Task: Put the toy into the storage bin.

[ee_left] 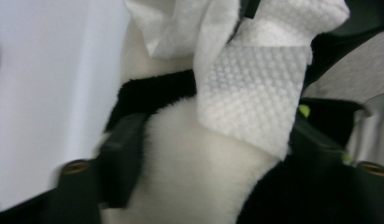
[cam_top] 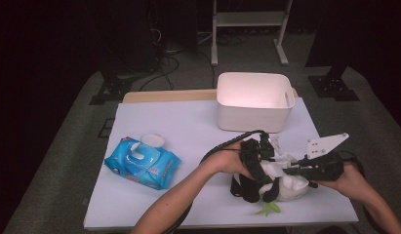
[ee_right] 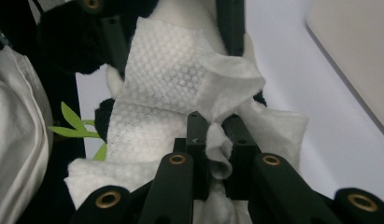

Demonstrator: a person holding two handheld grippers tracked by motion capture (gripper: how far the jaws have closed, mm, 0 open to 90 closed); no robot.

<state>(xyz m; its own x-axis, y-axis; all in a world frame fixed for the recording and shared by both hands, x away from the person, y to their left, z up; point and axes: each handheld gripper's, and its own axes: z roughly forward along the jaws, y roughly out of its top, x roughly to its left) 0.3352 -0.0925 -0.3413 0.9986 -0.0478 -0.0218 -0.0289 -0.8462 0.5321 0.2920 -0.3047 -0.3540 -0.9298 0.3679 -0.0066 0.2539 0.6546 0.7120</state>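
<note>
The right gripper (ee_right: 216,135) is pinching a wipe (ee_right: 175,88) over the panda (ee_left: 194,172); the left gripper's (ee_left: 213,154) fingers are straddling the panda's body, partly open.

No legible text or labels

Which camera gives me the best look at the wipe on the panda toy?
The right gripper view: the wipe lies spread over the panda toy, pinched by the right gripper. The left gripper view shows the wipe draped close up; the high view shows it small between the grippers.
</note>
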